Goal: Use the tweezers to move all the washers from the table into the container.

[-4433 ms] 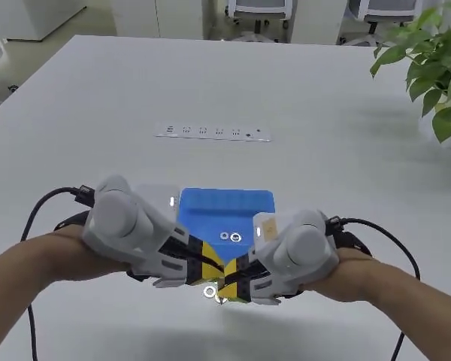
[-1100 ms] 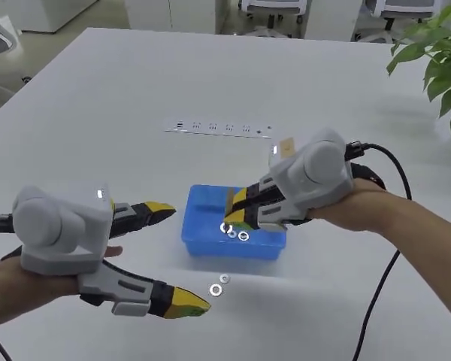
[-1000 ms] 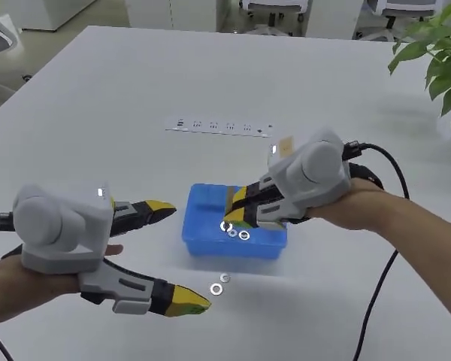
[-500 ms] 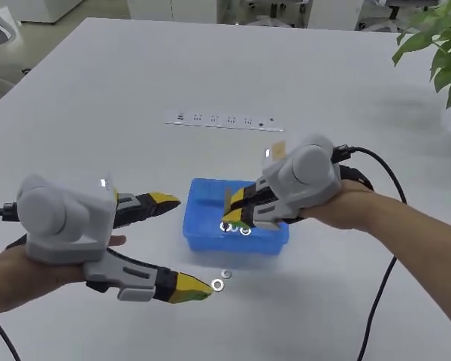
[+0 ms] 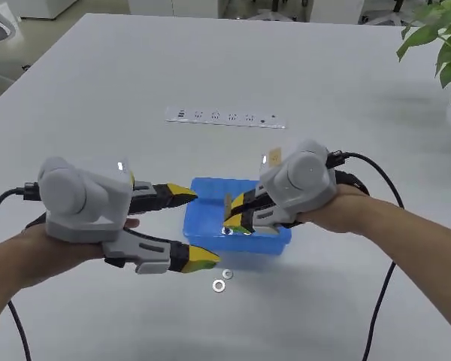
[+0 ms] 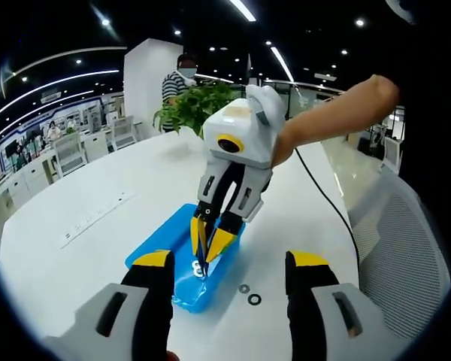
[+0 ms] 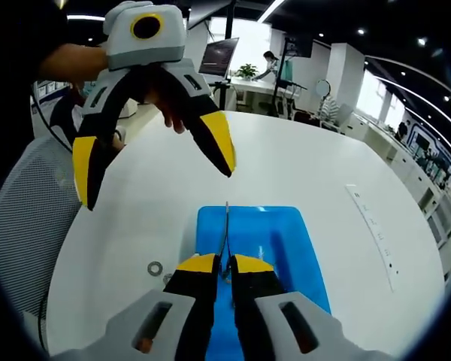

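Even, bright overhead light fills the head view, which is sharp throughout, with only soft grey shadows on the white table [image 5: 98,75] just beneath the left claw [image 5: 203,227] and the right claw [image 5: 229,220]. The 2 claw views bend hard toward their edges, and the room behind each claw is dim, with ceiling lights [image 6: 244,9] above the left claw showing as bright streaks. The thin tweezers [image 7: 225,233] pinched in the right claw look crisp, while far beyond its tips the background burns out white.
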Demonstrator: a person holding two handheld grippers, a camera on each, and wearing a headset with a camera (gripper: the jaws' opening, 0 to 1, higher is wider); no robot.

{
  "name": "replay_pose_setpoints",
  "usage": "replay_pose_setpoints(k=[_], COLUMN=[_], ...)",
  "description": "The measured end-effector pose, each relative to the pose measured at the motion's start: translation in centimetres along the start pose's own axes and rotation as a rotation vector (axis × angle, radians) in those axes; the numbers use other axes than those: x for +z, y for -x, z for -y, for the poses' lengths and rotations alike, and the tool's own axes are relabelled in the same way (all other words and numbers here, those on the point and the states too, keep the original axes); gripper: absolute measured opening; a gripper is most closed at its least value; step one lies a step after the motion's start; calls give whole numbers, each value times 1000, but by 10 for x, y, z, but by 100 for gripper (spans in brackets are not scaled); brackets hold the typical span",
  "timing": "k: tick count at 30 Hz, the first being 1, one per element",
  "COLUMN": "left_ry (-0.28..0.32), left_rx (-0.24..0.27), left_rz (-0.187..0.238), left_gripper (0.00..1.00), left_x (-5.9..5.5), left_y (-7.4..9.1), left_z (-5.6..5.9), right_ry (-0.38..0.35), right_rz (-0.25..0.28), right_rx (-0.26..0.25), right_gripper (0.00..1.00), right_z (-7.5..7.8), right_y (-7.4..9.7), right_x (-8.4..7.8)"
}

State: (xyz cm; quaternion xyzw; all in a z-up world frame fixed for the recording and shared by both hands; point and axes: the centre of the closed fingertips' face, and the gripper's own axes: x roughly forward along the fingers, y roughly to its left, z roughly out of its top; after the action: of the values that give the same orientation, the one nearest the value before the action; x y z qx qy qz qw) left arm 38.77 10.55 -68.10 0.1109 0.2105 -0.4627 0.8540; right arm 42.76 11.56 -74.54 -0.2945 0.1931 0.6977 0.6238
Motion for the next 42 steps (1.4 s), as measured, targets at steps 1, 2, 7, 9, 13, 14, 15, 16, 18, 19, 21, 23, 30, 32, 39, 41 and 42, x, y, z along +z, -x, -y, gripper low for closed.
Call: replay_pose_setpoints(k=[1, 2, 7, 9, 13, 14, 15, 16, 18, 19, 21, 23, 30, 32, 39, 41, 42], left_ry=[-5, -8, -31, -37, -59, -62, -64, -70, -80, -87, -99, -113, -129, -130, -144, -148, -148], left_rx=[-2, -5, -11, -15, -15, -14, -12, -5, -3, -2, -8, -16, -31, -37, -50, -52, -53], left_rz=[-3, -6, -9, -12, -20, -20, -21, -27, -41, -43, -44, -48, -64, -62, -66, -67, -67], left_gripper=[63, 62, 52, 49, 38, 36, 34, 31, 28, 27, 24, 22, 11, 10, 7, 7, 7], left_x=[1, 1, 4, 5, 6, 6, 7, 7, 5, 5, 7, 8, 6, 6, 6, 6, 6], left_y=[-2, -4, -12, -14, -20, -22, -23, -25, -27, -28, -30, -32, -35, -36, -37, -38, -38], left_z=[-1, -2, -8, -9, -14, -15, -17, -19, -22, -23, -23, -23, -26, -26, -25, -24, -24], right_ry=[2, 2, -3, -2, 9, 9, 7, 6, 10, 12, 18, 28, 42, 47, 60, 52, 49], right_rz=[-3, -4, -4, -7, -14, -13, -9, -9, -5, -4, -5, -6, -3, -2, -7, -9, -8], right_rx=[2, 3, 9, 10, 18, 19, 19, 20, 23, 25, 26, 29, 28, 30, 35, 31, 31], right_gripper=[8, 8, 8, 8, 8, 8, 8, 8, 8, 8, 8, 8, 8, 8, 9, 9, 9], right_z=[0, 0, 1, 2, 1, 0, 1, 1, 0, 0, 1, 1, -1, -1, -2, -1, -1], right_y=[0, -1, -2, -2, -4, -4, -4, -4, -4, -4, -4, -4, -3, -3, -3, -3, -3], right_x=[-1, -1, -3, -4, -8, -8, -7, -7, -7, -7, -7, -7, -7, -7, -8, -8, -8])
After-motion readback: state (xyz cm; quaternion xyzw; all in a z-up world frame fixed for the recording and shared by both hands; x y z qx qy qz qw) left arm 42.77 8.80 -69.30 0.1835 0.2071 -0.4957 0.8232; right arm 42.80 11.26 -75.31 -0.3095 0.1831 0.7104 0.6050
